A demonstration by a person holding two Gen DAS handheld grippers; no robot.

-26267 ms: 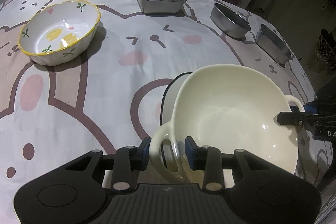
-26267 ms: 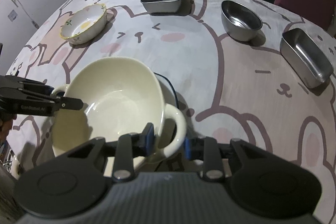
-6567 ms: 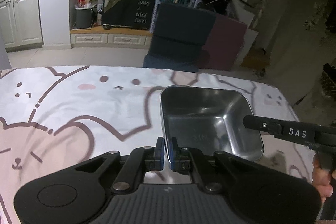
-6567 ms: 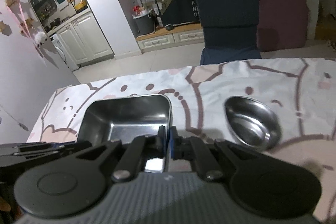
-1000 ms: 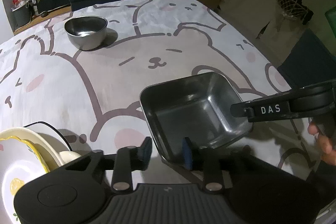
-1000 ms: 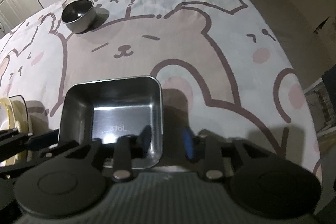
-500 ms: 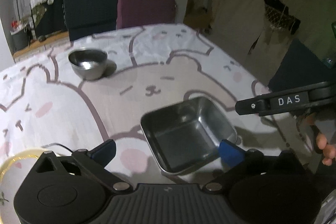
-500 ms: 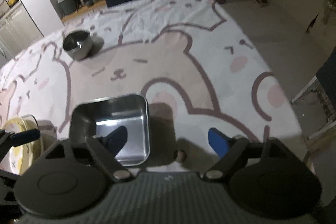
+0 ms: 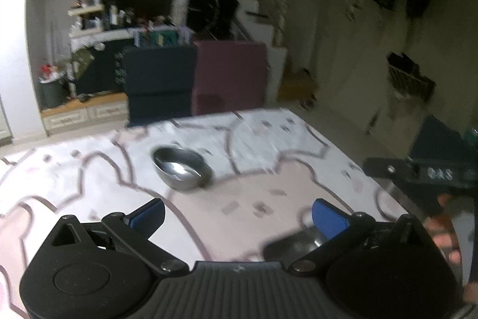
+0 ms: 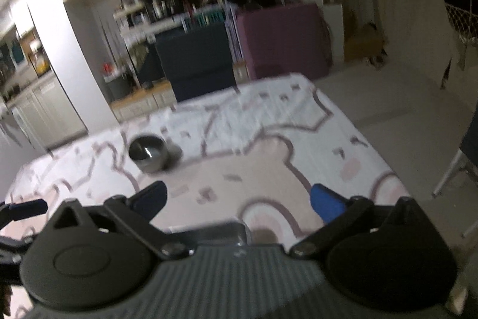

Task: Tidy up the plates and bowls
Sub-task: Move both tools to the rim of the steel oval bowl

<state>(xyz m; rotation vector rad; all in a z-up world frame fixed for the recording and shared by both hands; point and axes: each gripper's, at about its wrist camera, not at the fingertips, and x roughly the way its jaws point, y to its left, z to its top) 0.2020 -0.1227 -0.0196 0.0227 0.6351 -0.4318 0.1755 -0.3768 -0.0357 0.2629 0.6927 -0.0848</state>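
A round steel bowl (image 9: 182,168) stands alone on the bear-print tablecloth, ahead of both grippers; it also shows in the right wrist view (image 10: 148,153). My left gripper (image 9: 237,214) is open wide and empty, raised above the table. The square steel tray (image 9: 301,244) lies low, partly hidden behind the left gripper's right finger; its rim (image 10: 215,229) peeks above the right gripper's body. My right gripper (image 10: 237,199) is open wide and empty. Both views are blurred by motion.
The right gripper's arm (image 9: 418,172) reaches in at the right of the left wrist view, and the left gripper's fingertip (image 10: 24,207) shows at the left edge of the right wrist view. Dark blue (image 9: 158,85) and maroon (image 9: 230,73) chairs stand behind the table's far edge.
Both grippers have let go of the square tray and opened wide. Both have lifted and tilted up, so the tray dropped low in view and the round bowl moved toward the centre.
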